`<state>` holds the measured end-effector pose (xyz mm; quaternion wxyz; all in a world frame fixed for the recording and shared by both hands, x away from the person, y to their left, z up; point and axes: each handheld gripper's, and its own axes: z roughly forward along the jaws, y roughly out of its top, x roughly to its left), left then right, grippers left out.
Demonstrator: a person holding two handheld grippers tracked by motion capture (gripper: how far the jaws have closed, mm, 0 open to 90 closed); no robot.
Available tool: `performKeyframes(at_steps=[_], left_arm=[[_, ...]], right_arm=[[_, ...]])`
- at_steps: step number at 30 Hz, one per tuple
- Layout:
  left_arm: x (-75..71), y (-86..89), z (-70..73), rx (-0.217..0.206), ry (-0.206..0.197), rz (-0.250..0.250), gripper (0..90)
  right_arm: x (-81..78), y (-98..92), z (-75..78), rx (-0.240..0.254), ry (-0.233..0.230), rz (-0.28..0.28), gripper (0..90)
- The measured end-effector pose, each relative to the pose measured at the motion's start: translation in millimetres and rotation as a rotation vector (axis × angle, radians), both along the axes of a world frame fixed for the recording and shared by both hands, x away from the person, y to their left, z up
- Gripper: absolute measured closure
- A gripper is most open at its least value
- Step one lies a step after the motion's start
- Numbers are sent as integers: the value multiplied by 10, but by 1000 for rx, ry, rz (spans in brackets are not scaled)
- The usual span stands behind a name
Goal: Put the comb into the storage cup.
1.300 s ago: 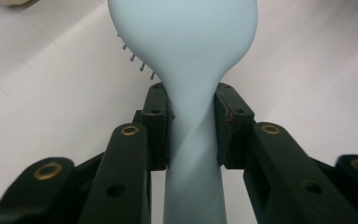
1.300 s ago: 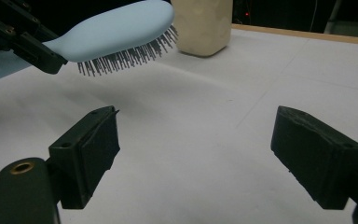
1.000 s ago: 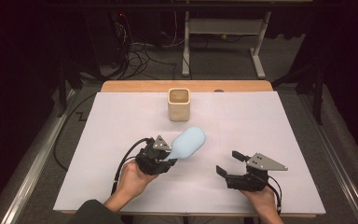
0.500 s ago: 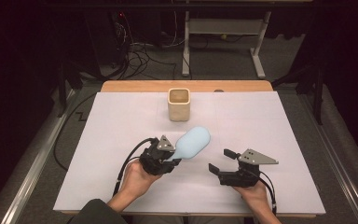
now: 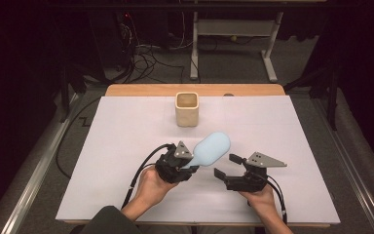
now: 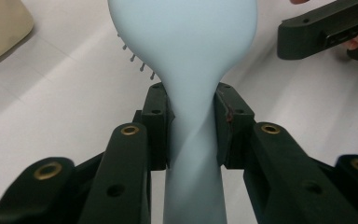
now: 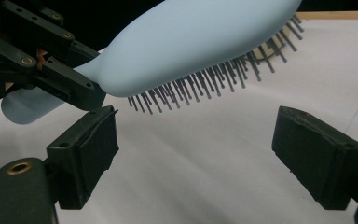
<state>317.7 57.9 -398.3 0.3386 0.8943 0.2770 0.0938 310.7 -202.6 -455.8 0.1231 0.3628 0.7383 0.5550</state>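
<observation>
High view: left hand-held gripper (image 5: 191,163) clamps pale-blue hairbrush (image 5: 212,149) handle, bristles down; right hand-held gripper (image 5: 228,166) wide open.

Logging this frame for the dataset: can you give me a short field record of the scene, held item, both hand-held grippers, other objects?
held item: light blue hairbrush, lifted off the table, bristles facing down
left hand-held gripper: shut on the hairbrush handle
right hand-held gripper: jaws wide apart, nothing between them, beside the brush head
other object: beige cup, upright, farther back on the table
surface: white sheet on the table
</observation>
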Motion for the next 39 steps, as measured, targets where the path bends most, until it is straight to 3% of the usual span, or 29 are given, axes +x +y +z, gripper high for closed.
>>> performKeyframes(at_steps=[21, 33, 39], left_arm=[[-19, -141, -30, -6, -3, -33, 695], [-54, -212, -36, -27, -17, -54, 695], [-46, -243, -47, -17, -15, -63, 695]], right_arm=[[87, 75, 12, 83, 66, 37, 145], [138, 111, 22, 137, 109, 41, 127], [157, 128, 30, 145, 120, 36, 114]])
